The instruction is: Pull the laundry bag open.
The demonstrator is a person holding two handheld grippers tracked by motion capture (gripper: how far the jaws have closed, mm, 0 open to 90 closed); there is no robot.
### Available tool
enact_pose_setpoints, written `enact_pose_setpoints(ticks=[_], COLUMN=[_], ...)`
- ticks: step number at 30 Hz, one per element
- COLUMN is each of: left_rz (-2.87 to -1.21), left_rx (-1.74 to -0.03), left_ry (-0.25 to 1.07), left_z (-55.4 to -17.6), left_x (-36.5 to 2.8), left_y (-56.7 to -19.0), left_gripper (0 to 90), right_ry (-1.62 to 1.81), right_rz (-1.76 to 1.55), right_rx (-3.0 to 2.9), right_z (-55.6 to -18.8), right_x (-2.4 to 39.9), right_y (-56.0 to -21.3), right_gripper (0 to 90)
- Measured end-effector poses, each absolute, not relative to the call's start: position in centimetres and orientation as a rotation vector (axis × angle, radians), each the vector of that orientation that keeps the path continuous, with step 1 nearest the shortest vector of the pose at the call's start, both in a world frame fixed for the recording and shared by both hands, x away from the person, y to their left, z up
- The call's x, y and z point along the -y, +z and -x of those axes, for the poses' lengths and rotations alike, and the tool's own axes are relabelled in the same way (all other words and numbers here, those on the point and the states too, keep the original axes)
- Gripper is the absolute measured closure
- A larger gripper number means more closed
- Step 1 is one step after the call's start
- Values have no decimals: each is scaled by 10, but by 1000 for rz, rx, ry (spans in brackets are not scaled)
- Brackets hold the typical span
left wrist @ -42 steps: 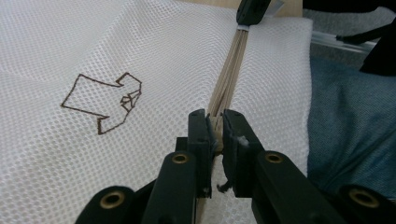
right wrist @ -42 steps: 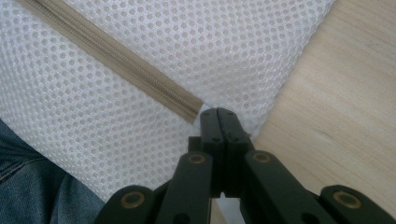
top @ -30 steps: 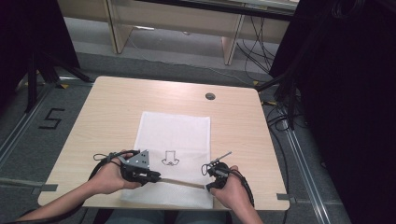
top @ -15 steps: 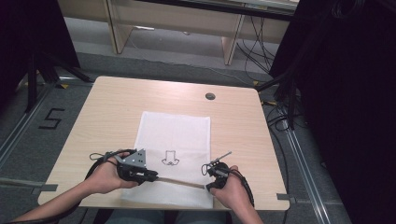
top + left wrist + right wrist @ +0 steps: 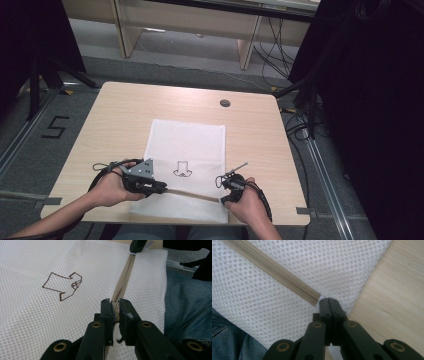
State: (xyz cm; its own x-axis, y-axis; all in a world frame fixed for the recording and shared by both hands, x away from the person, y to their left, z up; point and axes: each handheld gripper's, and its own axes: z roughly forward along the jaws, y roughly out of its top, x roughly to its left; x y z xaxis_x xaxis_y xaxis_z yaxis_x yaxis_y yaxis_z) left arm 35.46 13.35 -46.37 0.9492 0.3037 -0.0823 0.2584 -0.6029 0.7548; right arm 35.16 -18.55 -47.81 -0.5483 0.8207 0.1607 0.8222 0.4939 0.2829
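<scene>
Nothing has moved since the earlier frame; both hands stay put. The left gripper (image 5: 115, 312) is nearly closed, pinching the zip (image 5: 123, 277) of the mesh bag (image 5: 187, 145). The right gripper (image 5: 329, 301) is fully closed on the bag's edge at the zip's end. Beyond, a "5" (image 5: 55, 127) marks the floor. The zip pull is hidden between the jaws.

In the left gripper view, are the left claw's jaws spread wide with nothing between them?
No: the left claw is nearly closed, pinching the tan zipper of the white mesh bag.
</scene>
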Motion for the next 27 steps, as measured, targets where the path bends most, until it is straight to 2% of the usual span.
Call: enact_pose_setpoints(ticks=[27], left_rz=[-2257], left_rx=[-406], left_ry=[80], left_z=[-354], left_x=[-145], left_y=[-464], left_gripper=[817], right_ry=[-466], right_rz=[1550], right_rx=[2670], right_z=[-350], right_x=[184], right_y=[-476], right_gripper=[900])
